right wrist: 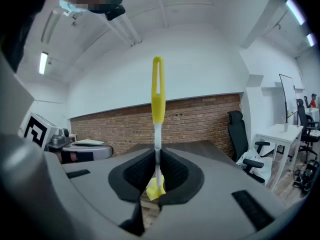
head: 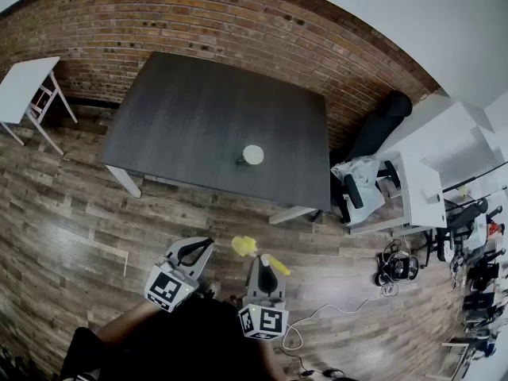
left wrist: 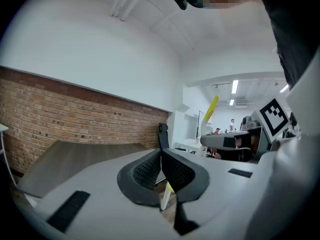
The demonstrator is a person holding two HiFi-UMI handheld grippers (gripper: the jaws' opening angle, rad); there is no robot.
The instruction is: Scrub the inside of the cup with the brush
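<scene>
Dark table (head: 198, 125) bears cup (head: 252, 155); right tool (right wrist: 157, 173) grips brush (right wrist: 158, 101).

Open floor (head: 95, 213) lay along the table's (head: 198, 109) near edge. Bare tabletop surrounded the cup (head: 252, 155) on every side. A chair (head: 379, 125) stood off the right edge.
</scene>
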